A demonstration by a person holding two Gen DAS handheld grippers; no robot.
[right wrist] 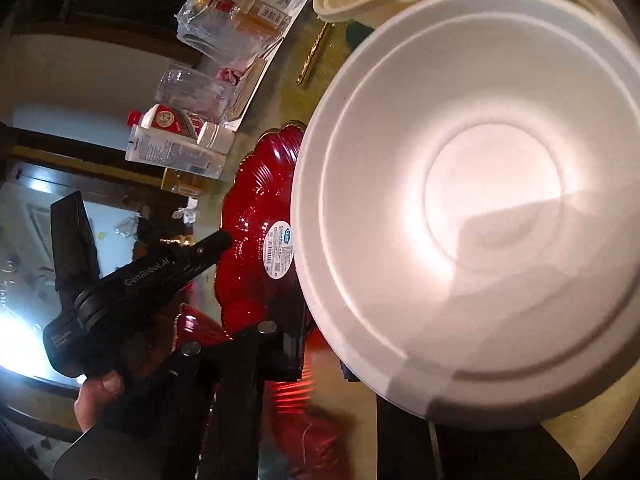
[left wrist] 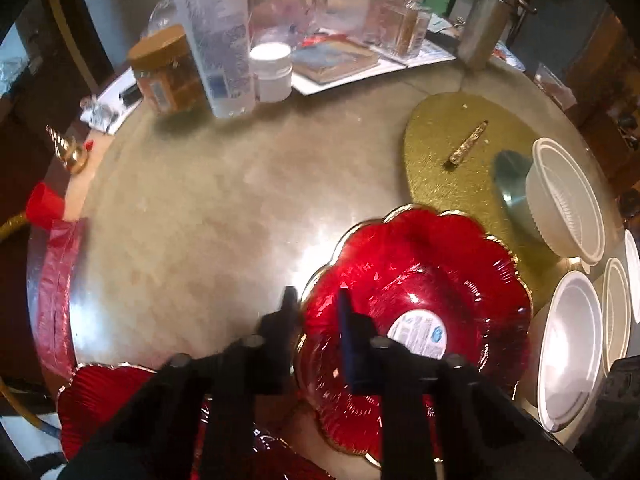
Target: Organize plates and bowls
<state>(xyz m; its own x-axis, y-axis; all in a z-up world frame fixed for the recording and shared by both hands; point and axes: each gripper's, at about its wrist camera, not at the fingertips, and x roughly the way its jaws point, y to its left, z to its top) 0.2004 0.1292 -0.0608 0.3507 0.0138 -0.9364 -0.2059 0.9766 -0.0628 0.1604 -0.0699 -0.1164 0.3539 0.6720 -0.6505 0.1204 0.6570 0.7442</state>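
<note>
A red scalloped plate (left wrist: 424,276) with a gold rim and a white sticker is held tilted by its near-left edge in my left gripper (left wrist: 316,304), which is shut on it. A second red plate (left wrist: 100,396) lies at the bottom left. White bowls (left wrist: 568,340) stand at the right, and one white bowl (left wrist: 568,196) rests on the gold mat (left wrist: 460,120). My right gripper (right wrist: 320,356) is shut on the rim of a white bowl (right wrist: 480,184) that fills the right wrist view. The red plate (right wrist: 260,216) and my left gripper (right wrist: 224,240) show behind the bowl.
Bottles, a white tub (left wrist: 272,68), an amber jar (left wrist: 168,72) and a steel flask (left wrist: 484,20) crowd the table's far edge. A gold stick (left wrist: 468,144) lies on the mat. A red cup (left wrist: 44,204) and a brass ornament (left wrist: 68,148) sit at the left edge.
</note>
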